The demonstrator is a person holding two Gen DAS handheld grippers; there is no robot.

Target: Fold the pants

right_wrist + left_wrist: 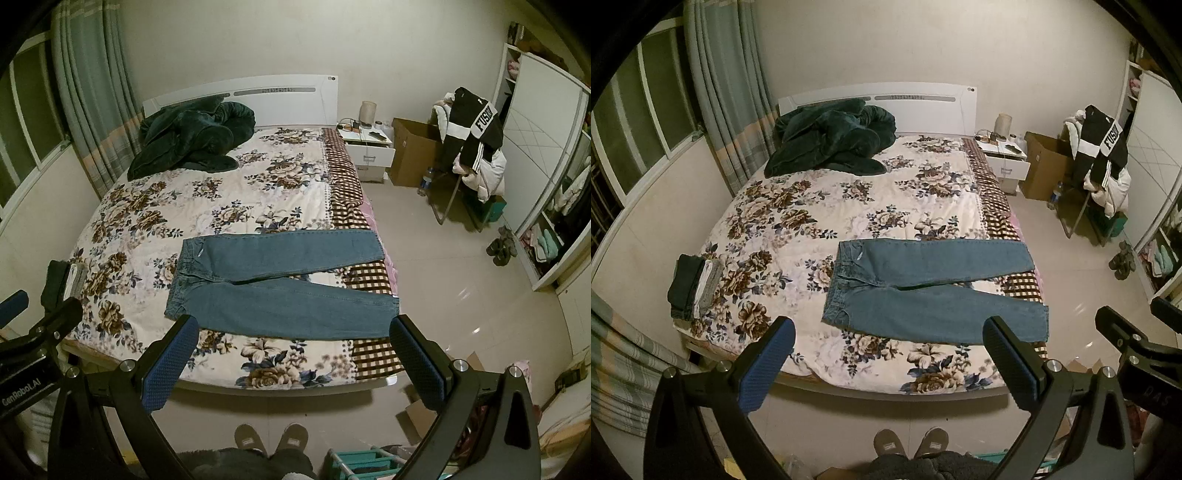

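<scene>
Jeans (923,284) lie flat and unfolded across the near end of the bed (783,206) — waistband toward the left, 2 legs splayed apart toward the right edge. The left gripper (888,363) and right gripper (293,360) both hang above the bed's foot, jaws spread wide, holding nothing — well clear of the denim.

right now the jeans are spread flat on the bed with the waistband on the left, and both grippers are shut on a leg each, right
Not quite. Both wrist views show the left gripper and right gripper open and empty, held back from the bed. The jeans do lie spread flat, waistband on the left.
</scene>
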